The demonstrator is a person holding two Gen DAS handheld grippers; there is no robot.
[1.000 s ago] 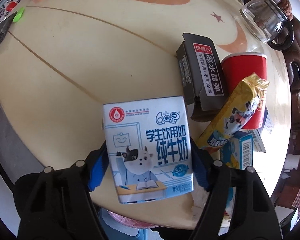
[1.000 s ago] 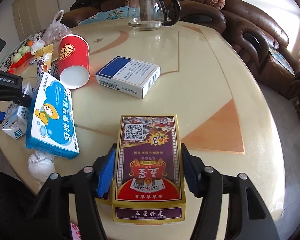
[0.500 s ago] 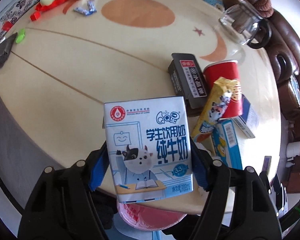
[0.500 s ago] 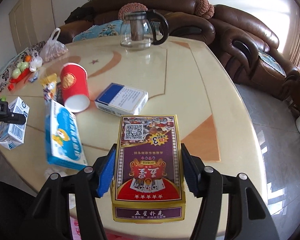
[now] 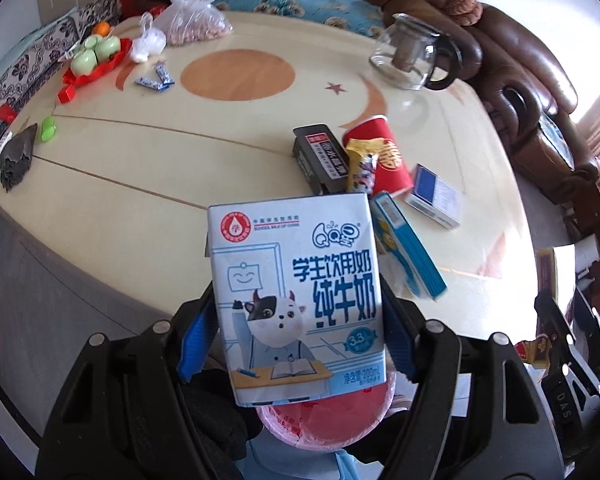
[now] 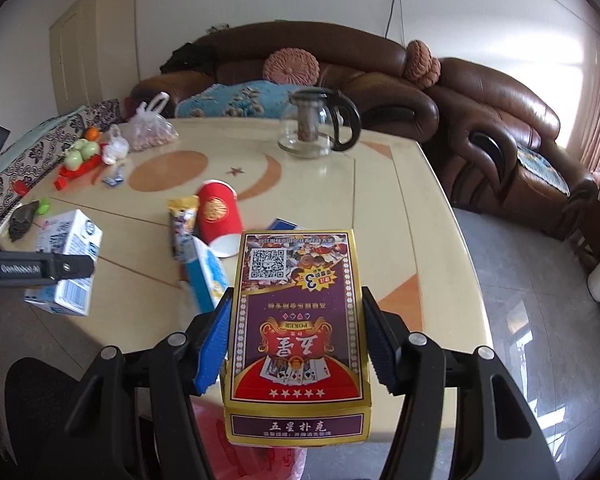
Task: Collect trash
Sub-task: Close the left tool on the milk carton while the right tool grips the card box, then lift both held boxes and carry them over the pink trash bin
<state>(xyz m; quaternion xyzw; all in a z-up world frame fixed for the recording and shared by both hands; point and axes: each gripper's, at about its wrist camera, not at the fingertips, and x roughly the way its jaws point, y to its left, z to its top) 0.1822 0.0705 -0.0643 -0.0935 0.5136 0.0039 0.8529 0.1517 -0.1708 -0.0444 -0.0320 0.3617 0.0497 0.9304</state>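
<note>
**A:** What does each camera give you, starting with the biggest things?

**B:** Your right wrist camera alone shows the brown leather sofa (image 6: 400,80) in full behind the cream round table (image 6: 380,208), plus the tiled floor to the right. Your left wrist camera looks down more steeply and shows only the sofa's arms beyond the table (image 5: 140,160).

**A:** And below the table edge?

**B:** Only the left view shows clearly a pink bin with a red liner (image 5: 324,420) directly under the carton you hold. In the right view just a scrap of red plastic peeks out beneath the box.

**A:** What are you holding?

**B:** Your left gripper (image 5: 296,340) is clamped on a milk carton (image 5: 296,300), its blue pads pressed on both sides. The right view shows that same carton (image 6: 66,264) from the side, lifted off the table. Your right gripper (image 6: 296,344) is closed on a playing-card box (image 6: 296,332).

**A:** What remains on the table?

**B:** A glass teapot (image 5: 416,56), a tipped red paper cup (image 5: 384,160), a blue box (image 5: 408,256), a white-and-blue pack (image 5: 434,196) and a yellow wrapper (image 5: 362,164). Only the left view shows a black box (image 5: 320,156).
</note>
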